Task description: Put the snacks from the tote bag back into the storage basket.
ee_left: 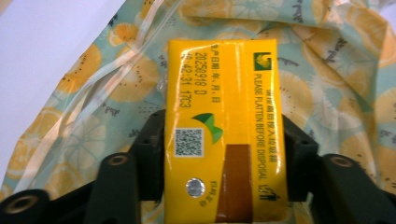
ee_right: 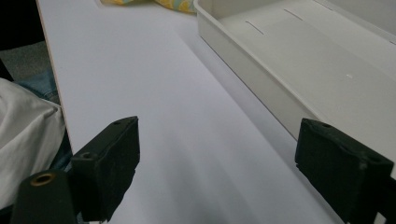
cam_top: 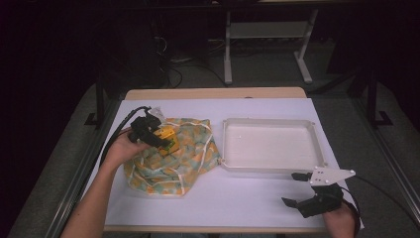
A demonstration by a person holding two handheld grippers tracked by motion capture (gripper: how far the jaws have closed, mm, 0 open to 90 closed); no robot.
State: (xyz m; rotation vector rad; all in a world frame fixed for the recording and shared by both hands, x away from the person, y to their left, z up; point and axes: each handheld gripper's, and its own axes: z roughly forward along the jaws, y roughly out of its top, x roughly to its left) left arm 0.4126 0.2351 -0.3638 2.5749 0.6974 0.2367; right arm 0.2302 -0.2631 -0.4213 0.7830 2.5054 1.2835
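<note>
open table (cam_top: 237, 198), tray (cam_top: 271, 122) walled

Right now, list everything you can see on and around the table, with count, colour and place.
Carton: one, yellow with a brown stripe, clamped in the left claw above the bag.
Bag: one, teal with orange fruit print and pale cords, lying on the table's left half.
Tray: one, white, empty, on the table's right half.
Table: one, white top with a wooden edge.
Stand: one, white legs, on the floor beyond the table.
Left claw: one, black, shut on the carton, over the bag.
Right claw: one, black with a grey plate, open, near the tray's front right corner.
Hands: two, left and right, each holding a claw.
</note>
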